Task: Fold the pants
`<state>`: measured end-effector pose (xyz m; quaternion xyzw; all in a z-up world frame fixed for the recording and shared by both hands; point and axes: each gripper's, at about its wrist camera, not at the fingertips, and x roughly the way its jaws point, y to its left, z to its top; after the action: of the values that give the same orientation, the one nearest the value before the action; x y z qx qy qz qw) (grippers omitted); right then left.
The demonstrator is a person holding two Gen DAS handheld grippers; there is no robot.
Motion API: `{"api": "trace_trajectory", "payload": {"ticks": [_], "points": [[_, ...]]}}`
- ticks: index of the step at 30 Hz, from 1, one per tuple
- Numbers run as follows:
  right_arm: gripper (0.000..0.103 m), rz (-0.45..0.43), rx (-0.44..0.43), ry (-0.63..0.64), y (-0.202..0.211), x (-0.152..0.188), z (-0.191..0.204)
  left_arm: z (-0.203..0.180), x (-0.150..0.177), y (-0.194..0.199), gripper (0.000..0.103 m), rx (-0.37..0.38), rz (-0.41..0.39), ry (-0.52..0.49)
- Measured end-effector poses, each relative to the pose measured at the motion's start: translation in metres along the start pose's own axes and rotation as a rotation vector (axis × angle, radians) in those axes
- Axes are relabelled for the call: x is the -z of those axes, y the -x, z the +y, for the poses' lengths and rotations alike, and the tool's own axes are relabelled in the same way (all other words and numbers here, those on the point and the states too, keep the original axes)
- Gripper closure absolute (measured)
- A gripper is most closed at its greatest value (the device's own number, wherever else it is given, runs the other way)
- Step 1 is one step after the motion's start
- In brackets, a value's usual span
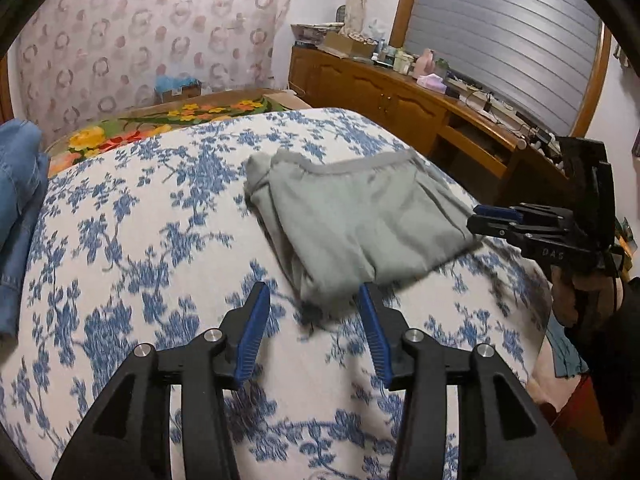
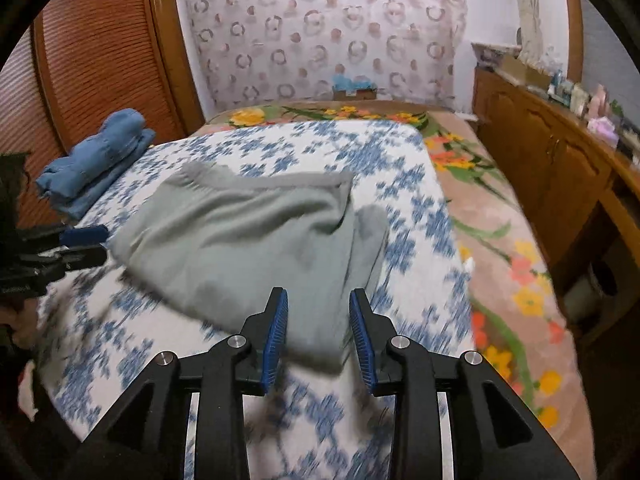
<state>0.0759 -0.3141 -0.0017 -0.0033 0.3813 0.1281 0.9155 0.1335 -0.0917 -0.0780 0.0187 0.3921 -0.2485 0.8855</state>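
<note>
Left wrist view: left gripper (image 1: 312,312) jaws apart, empty, at pants (image 1: 352,224) corner. Right gripper (image 2: 318,320) likewise apart. Pants lie folded on bed (image 1: 140,220). Risk: pinching one layer drags the fold open.

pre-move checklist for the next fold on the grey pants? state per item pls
1. Left gripper free of cloth: ok, jaws apart, nothing between them.
2. Right gripper free of cloth: ok, jaws apart over the near edge of the grey pants.
3. Pants already folded into a compact stack: ok, layers lie stacked with the waistband at the far edge.
4. Edges aligned: not ok, a lower layer sticks out at one side.
5. Folded blue jeans apart from the pants: ok.
6. Fabric settled: cannot tell, both views are motion-blurred.
</note>
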Motion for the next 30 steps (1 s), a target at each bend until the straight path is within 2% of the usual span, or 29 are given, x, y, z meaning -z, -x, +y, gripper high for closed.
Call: {"api": "trace_trajectory", "payload": {"ticks": [3, 7, 11, 14, 16, 17, 19, 22, 24, 26, 30], "points": [[0.070, 0.004, -0.002, -0.022, 0.002, 0.002, -0.004, -0.002, 0.000, -0.003, 0.056, 0.000, 0.003, -0.005], [0.070, 0.006, -0.012, -0.037, 0.004, 0.005, -0.010, -0.003, -0.005, -0.011, 0.062, 0.006, 0.010, -0.016], [0.070, 0.013, -0.019, -0.039, -0.001, 0.006, -0.009, -0.001, -0.009, -0.029, 0.064, 0.007, 0.052, -0.016], [0.070, 0.008, -0.018, -0.030, 0.003, 0.011, -0.001, -0.002, -0.009, -0.035, 0.071, 0.007, 0.063, -0.026], [0.075, 0.005, -0.026, -0.029, 0.004, 0.012, -0.002, -0.003, -0.010, -0.033, 0.081, 0.019, 0.055, -0.030], [0.082, 0.006, -0.024, -0.026, 0.004, 0.012, -0.003, -0.004, -0.010, -0.031, 0.083, 0.022, 0.050, -0.036], [0.085, 0.004, -0.034, -0.030, 0.004, 0.012, -0.006, -0.004, -0.011, -0.028, 0.088, 0.022, 0.045, -0.046], [0.092, -0.004, -0.045, -0.033, 0.006, 0.012, -0.008, -0.003, -0.014, -0.020, 0.090, 0.030, 0.023, -0.048], [0.095, -0.023, -0.023, -0.010, 0.009, 0.012, -0.005, 0.000, -0.017, -0.009, 0.090, 0.040, -0.014, -0.038], [0.097, -0.040, -0.014, 0.001, 0.013, 0.011, -0.003, 0.005, -0.019, 0.002, 0.092, 0.033, -0.041, -0.028], [0.097, -0.059, -0.028, -0.001, 0.019, 0.011, -0.001, 0.009, -0.018, 0.007, 0.092, 0.028, -0.031, -0.034]]}}
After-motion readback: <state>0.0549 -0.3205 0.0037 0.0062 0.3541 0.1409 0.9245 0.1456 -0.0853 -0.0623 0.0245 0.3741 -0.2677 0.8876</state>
